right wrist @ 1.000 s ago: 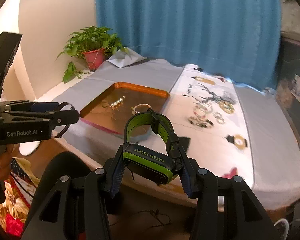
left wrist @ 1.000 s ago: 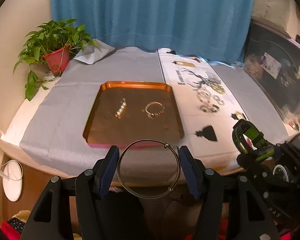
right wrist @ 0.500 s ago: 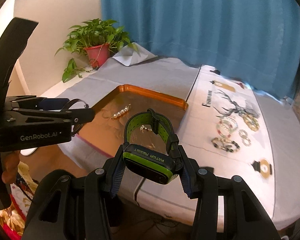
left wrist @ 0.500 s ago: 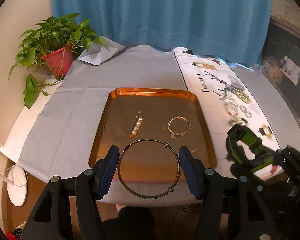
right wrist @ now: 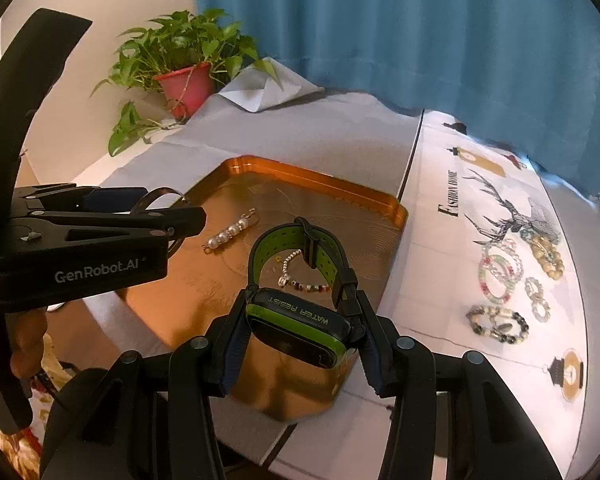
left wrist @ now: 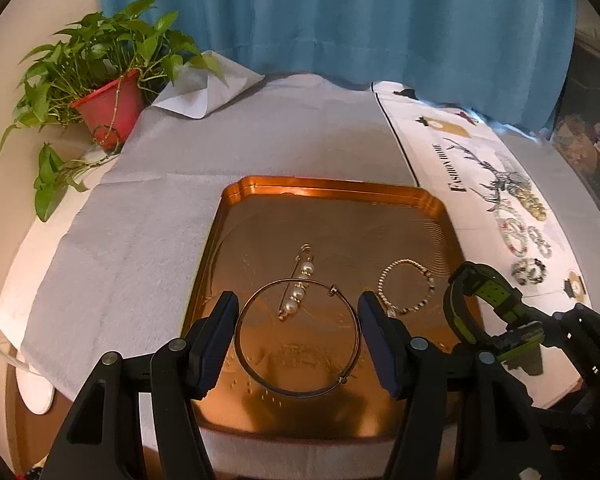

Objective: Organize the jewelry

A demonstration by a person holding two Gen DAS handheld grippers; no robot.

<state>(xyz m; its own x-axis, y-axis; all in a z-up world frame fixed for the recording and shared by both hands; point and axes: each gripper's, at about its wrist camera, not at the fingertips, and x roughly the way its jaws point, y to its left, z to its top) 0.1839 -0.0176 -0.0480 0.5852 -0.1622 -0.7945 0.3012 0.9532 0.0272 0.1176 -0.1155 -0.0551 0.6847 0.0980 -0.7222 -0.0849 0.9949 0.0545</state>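
Observation:
My left gripper [left wrist: 298, 338] is shut on a thin metal bangle [left wrist: 244, 356], held over the near part of the copper tray [left wrist: 340, 190]. On the tray lie a pearl pin [left wrist: 298, 290] and a beaded bracelet [left wrist: 406, 286]. My right gripper [right wrist: 300, 330] is shut on a black and green watch [right wrist: 296, 320], hovering over the tray's [right wrist: 396, 212] near right corner. In the right wrist view the left gripper [right wrist: 180, 220] with the bangle [right wrist: 156, 194] sits at the left. The watch [left wrist: 484, 308] also shows at the right of the left wrist view.
Several bead bracelets [right wrist: 500, 272] lie on a white printed runner [right wrist: 452, 240] right of the tray. A potted plant [left wrist: 108, 108] stands at the back left on the grey cloth [left wrist: 140, 220]. A blue curtain [left wrist: 340, 16] hangs behind the table.
Both grippers have moved forward and down over the table, from beyond its front edge to above the tray. Each keeps its hold, on the bangle and on the watch.

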